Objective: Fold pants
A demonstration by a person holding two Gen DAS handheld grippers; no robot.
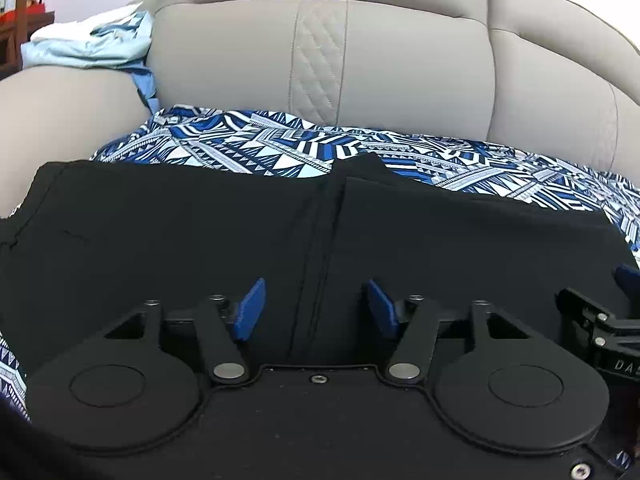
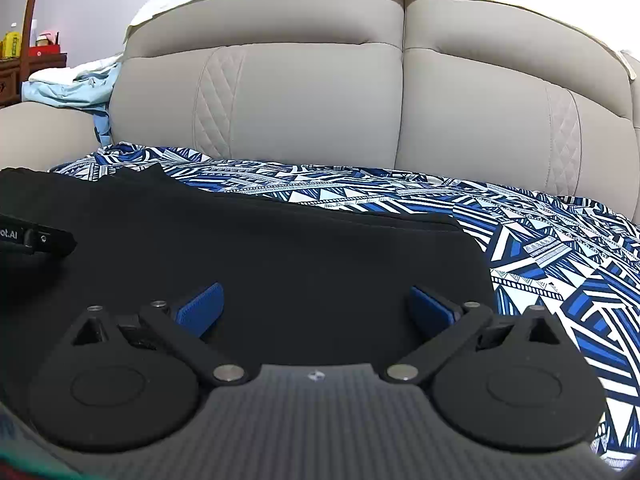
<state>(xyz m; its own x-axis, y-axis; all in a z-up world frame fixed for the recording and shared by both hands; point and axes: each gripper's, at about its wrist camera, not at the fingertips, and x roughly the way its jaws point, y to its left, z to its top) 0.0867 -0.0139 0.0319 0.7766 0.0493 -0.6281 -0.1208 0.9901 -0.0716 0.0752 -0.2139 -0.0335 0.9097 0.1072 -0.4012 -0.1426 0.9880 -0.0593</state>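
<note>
We see our left gripper (image 1: 316, 306) with its blue pads parted over the black pants (image 1: 180, 232), gripping nothing. Our right gripper (image 2: 316, 308) stands spread wide above the same cloth, also empty. The pants lie flat on the patterned sheet (image 2: 560, 264) before the beige sofa back (image 2: 320, 100), long axis running side to side.

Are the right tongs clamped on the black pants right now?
No. The right tongs stand wide open above the black pants, blue pads apart with nothing pinched between them.
</note>
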